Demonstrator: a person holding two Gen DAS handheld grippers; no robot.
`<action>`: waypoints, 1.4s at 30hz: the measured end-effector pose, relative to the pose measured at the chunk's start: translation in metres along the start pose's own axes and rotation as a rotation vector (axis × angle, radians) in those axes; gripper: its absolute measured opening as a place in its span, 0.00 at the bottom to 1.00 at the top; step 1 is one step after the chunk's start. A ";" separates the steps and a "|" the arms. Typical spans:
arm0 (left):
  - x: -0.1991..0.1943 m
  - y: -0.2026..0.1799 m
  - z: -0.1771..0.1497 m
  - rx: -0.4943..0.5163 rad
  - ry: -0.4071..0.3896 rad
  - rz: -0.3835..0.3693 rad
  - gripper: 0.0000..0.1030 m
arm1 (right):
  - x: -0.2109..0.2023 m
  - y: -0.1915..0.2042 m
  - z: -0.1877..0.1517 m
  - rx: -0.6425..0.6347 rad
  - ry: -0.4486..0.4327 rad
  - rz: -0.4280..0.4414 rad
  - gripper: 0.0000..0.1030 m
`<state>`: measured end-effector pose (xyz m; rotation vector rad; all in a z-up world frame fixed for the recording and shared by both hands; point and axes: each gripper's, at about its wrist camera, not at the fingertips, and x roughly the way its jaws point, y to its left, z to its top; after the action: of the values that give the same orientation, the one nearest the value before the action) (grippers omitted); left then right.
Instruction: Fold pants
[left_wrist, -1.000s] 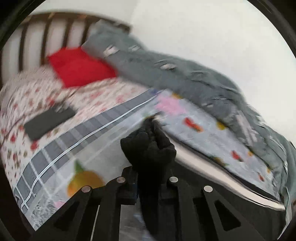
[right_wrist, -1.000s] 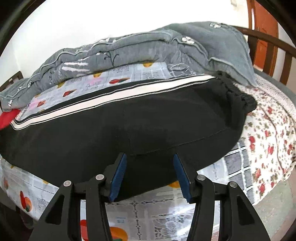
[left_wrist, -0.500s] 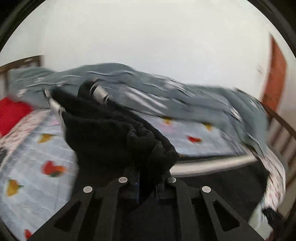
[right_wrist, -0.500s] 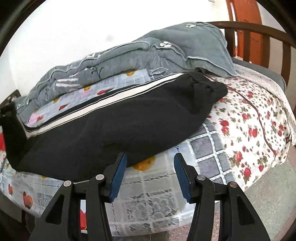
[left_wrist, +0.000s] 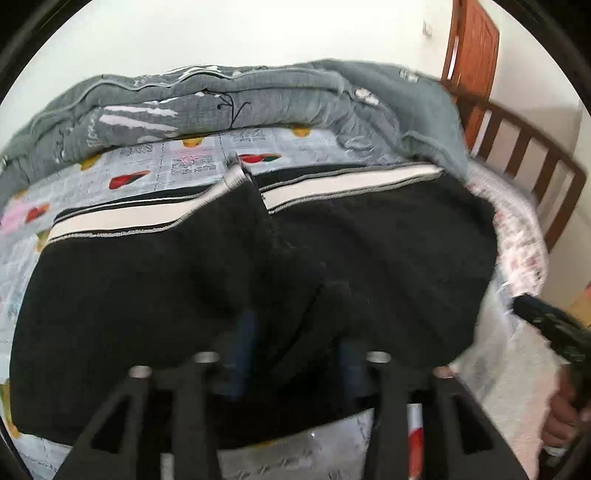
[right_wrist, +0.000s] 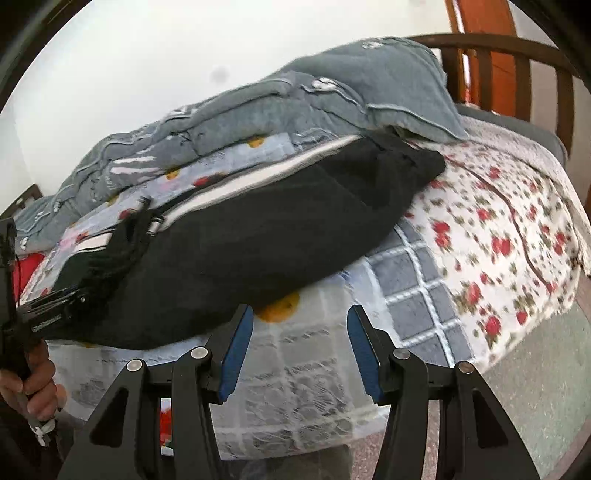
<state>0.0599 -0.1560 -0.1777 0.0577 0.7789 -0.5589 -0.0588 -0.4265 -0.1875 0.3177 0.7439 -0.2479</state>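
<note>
**Left gripper lets go over the folded pants**

Left gripper (left_wrist: 295, 354) has just been opening; its blue pads (left_wrist: 243, 347) stand apart, with a hump of the black pants (left_wrist: 155, 288) rising between them, not pinched. Ahead of it the pants lie folded on the bed (left_wrist: 155, 166), white side stripe along the far edge, a grey quilt (left_wrist: 258, 103) beyond. Right gripper (right_wrist: 300, 349) hovers released with nothing between its pads, the pants' near edge just ahead and to its left, floral sheet (right_wrist: 498, 229) off to its right.
</note>
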 end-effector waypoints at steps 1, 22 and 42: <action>-0.009 0.007 0.001 -0.005 -0.025 -0.006 0.52 | 0.000 0.006 0.004 -0.008 -0.005 0.015 0.51; -0.103 0.200 -0.064 -0.281 -0.143 0.217 0.65 | 0.063 0.181 0.035 -0.176 0.023 0.350 0.07; -0.081 0.229 -0.049 -0.322 -0.158 0.188 0.67 | 0.148 0.194 0.062 -0.126 0.223 0.339 0.46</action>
<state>0.0950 0.0885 -0.1929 -0.2061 0.6921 -0.2517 0.1495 -0.2860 -0.2097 0.3489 0.9069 0.1571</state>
